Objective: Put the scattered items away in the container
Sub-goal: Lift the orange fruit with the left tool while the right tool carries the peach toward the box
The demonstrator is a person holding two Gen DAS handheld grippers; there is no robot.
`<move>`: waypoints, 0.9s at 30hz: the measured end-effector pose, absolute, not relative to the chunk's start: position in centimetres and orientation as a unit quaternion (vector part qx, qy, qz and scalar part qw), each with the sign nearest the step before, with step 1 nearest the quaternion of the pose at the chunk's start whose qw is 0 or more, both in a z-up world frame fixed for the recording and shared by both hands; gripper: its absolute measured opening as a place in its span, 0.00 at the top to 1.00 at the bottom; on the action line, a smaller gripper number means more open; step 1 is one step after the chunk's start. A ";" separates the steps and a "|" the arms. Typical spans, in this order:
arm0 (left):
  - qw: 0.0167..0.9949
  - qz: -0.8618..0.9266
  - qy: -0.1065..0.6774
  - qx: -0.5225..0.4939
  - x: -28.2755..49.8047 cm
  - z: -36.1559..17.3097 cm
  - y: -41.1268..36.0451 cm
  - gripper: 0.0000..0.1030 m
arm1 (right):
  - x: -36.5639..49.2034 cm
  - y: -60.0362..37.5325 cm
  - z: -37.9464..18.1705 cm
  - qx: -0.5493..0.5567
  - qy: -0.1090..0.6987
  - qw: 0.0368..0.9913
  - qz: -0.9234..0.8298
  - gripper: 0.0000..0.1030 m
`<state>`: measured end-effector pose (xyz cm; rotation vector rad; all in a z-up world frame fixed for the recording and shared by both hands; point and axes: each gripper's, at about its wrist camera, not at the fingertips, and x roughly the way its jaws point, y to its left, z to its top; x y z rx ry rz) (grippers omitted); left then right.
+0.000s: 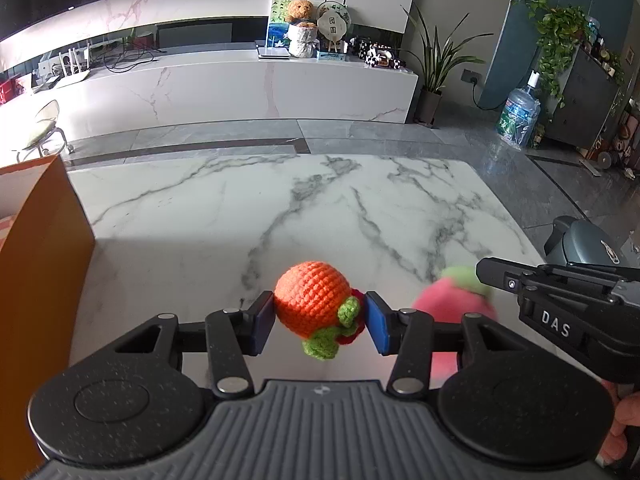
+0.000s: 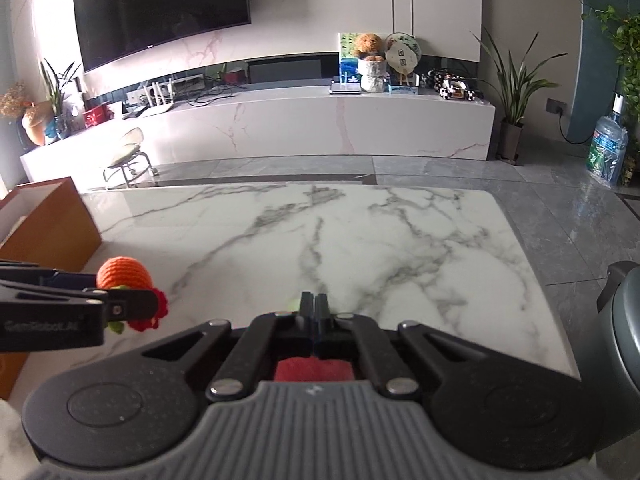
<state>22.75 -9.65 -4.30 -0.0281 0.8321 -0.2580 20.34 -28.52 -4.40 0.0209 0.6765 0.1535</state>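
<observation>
My left gripper (image 1: 320, 316) is shut on an orange crocheted fruit (image 1: 312, 304) with green leaves and a red bit, held above the marble table (image 1: 240, 208). It also shows in the right wrist view (image 2: 124, 274). An orange box (image 1: 36, 264) with a white inside stands at the left, also in the right wrist view (image 2: 52, 224). My right gripper (image 2: 315, 312) has its fingers pressed together over a pink crocheted fruit (image 2: 314, 370) with a green top; in the left wrist view this fruit (image 1: 452, 304) hangs blurred beside the right gripper (image 1: 492, 276).
A grey chair back (image 2: 620, 320) stands at the table's right edge. Beyond the table are the tiled floor, a white TV bench (image 1: 240, 84), a stool (image 2: 128, 160), plants and a water bottle (image 1: 520, 116).
</observation>
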 end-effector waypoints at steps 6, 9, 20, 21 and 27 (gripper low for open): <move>0.902 -0.122 0.414 -0.022 20.6 -4.7 -8.3 0.46 | 17.4 -27.4 -4.9 0.017 0.338 0.939 0.060 0.90; 0.900 -0.122 0.417 -0.023 20.2 -5.0 -7.9 0.45 | 16.4 -27.5 -5.1 0.019 0.326 0.944 0.040 0.45; 0.897 -0.125 0.422 -0.021 22.0 -6.0 -8.3 0.45 | 20.0 -29.6 -7.1 0.029 0.326 0.945 0.006 0.50; 0.897 -0.125 0.424 -0.020 22.2 -6.3 -8.3 0.45 | 20.4 -29.7 -7.4 0.032 0.330 0.943 0.008 0.52; 0.893 -0.119 0.433 -0.019 23.3 -7.4 -8.3 0.45 | 21.3 -30.2 -8.8 0.048 0.341 0.939 0.017 0.88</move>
